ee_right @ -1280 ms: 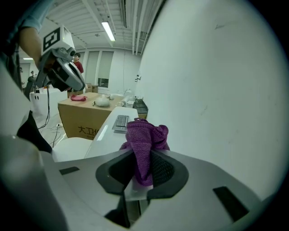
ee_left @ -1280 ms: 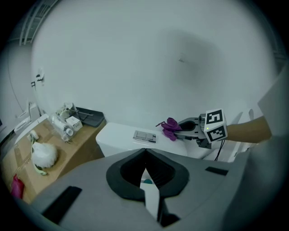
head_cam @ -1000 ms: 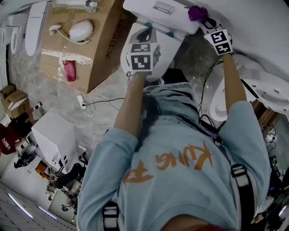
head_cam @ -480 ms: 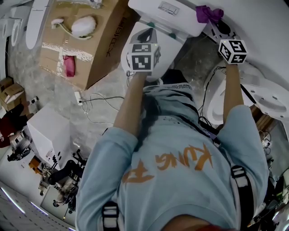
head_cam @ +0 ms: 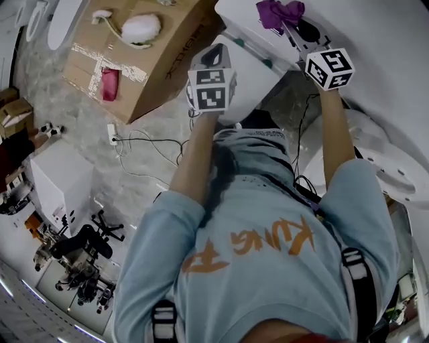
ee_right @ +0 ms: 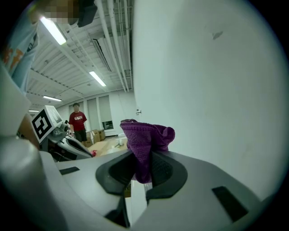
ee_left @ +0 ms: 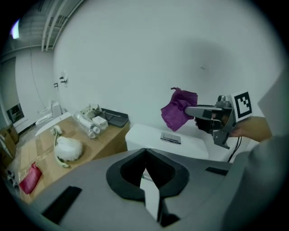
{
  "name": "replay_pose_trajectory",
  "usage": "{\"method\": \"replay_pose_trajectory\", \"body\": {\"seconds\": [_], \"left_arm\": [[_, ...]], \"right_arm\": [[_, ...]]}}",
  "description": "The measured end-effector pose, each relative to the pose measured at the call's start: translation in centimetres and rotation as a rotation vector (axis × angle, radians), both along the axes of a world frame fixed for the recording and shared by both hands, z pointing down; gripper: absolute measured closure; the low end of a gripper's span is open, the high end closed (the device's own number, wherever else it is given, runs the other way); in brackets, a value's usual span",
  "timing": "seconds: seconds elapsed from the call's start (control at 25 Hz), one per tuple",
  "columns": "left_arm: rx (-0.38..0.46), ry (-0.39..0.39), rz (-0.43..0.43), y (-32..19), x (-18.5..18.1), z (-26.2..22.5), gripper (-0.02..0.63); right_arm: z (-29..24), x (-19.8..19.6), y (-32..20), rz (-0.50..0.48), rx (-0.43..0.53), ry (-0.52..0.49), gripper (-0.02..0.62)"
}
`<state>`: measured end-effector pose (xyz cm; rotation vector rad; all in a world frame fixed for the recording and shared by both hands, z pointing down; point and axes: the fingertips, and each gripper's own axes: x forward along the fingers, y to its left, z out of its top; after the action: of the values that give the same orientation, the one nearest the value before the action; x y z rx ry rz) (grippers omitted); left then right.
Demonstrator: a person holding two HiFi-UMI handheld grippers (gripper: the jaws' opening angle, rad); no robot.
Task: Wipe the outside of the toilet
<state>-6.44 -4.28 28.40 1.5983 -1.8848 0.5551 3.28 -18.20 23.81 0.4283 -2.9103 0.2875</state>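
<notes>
The white toilet tank point(head_cam: 244, 23) with its flush button point(ee_left: 170, 138) stands against the wall at the top of the head view. My right gripper point(head_cam: 289, 25) is shut on a purple cloth point(head_cam: 278, 12), whose bunch sticks up between the jaws point(ee_right: 145, 137). In the left gripper view the purple cloth point(ee_left: 179, 109) hangs in the air just above the tank's right part. My left gripper point(head_cam: 216, 53) hovers in front of the tank, over the bowl, and its jaws are shut with nothing between them point(ee_left: 145, 152).
A cardboard box point(head_cam: 144, 67) left of the toilet carries a white brush point(head_cam: 137, 28) and a red item point(head_cam: 109, 84). Cables point(head_cam: 144, 144) trail over the floor. Another white toilet point(head_cam: 382, 157) lies at the right. A person in a red shirt point(ee_right: 77, 122) stands far off.
My right gripper has carried the purple cloth from the tank's right corner to a spot above the tank top. The left gripper has stayed almost where it was.
</notes>
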Motion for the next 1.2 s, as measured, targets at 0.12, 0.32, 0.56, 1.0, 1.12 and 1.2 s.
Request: {"method": "replay_pose_trajectory", "body": {"seconds": [0.12,0.32,0.56,1.0,1.12,1.2], "left_arm": [[-0.002,0.005,-0.038,1.0,-1.3,-0.3,0.581],[0.001,0.018,-0.090,2.6,-3.0,-0.1,0.581],[-0.006,0.017,-0.136,3.9,-4.9,0.1,0.581],[-0.030,0.050,-0.104,3.6,-4.6,0.9,0.581],[-0.030,0.054,-0.077,3.1,-4.4,0.7,0.581],[-0.026,0.063,-0.072,2.9,-4.2,0.5,0.581]], "right_arm": [[0.2,-4.3,1.2,-0.068,-0.017,-0.009,0.514],[2.3,-11.3,2.3,-0.163,0.026,0.090,0.514],[6.7,-17.0,2.9,-0.230,0.107,0.262,0.514],[11.1,-17.3,2.8,-0.265,0.276,0.564,0.515],[11.4,-17.0,3.2,-0.271,0.310,0.602,0.517],[11.6,-16.5,3.5,-0.275,0.312,0.618,0.518]]}}
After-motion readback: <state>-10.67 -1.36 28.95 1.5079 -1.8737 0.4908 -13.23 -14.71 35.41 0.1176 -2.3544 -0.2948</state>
